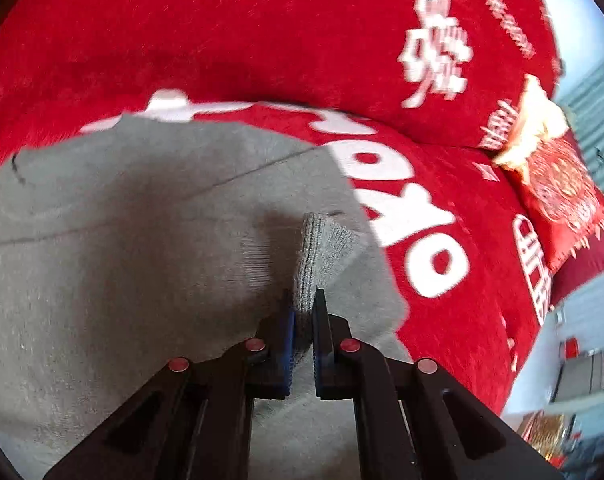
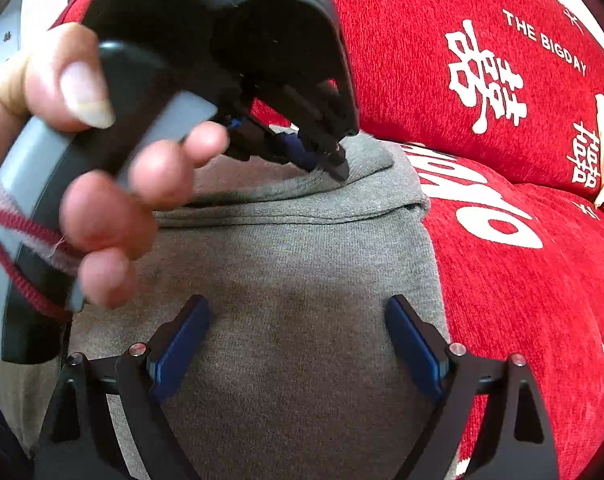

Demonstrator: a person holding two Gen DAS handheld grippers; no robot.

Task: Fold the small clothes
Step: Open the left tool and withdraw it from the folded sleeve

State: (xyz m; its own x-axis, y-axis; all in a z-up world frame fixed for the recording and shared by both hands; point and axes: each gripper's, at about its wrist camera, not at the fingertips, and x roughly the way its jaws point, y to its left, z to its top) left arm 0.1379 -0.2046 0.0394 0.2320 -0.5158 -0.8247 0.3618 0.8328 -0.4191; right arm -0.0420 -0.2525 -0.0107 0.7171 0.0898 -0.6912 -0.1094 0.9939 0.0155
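While pinched, ribbed grey knit garment (image 1: 314, 264) bunches.

Quick count of what's visible: one grey knit garment (image 2: 294, 272) spread out, folded over once at its far end. One red plush cover with white lettering (image 2: 502, 300) under it. Two black two-finger grippers with blue pads, the left gripper (image 1: 302, 312) and the right gripper (image 2: 298, 344), so four blue pads total. One hand (image 2: 102, 184) in the right wrist view, with four fingers and a thumb showing. One red and gold fringed cushion (image 1: 558, 184) off to the side.
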